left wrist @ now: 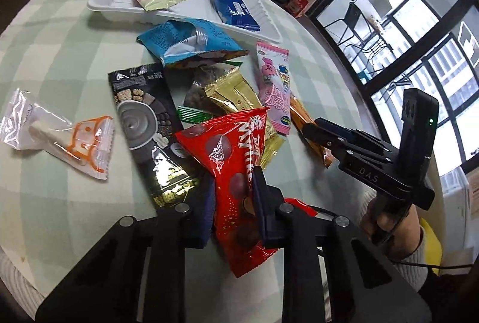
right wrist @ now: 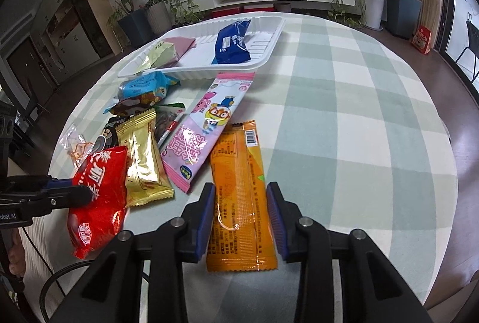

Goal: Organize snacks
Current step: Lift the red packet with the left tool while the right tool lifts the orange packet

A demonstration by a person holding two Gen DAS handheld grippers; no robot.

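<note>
- The left gripper (left wrist: 236,203) points steeply down, its blue-padded jaws pinched on the red snack bag (left wrist: 236,149).
- The right gripper (right wrist: 241,215) also tilts downward, pads pressed against both long edges of the orange packet (right wrist: 239,188).
- A hand (left wrist: 389,224) in a pale knit sleeve grasps the right gripper's handle.

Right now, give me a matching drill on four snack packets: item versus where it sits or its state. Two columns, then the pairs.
Items:
1. red packet
2. orange packet
3. dark blue packet
4. clear wrapper with orange print

States:
A. lies in the white tray
B. alone on the tablecloth, apart from the pile
C. pinched in the left gripper
D. flat on the cloth, between the right gripper's pads

Pairs: 1-C, 2-D, 3-A, 4-B
</note>
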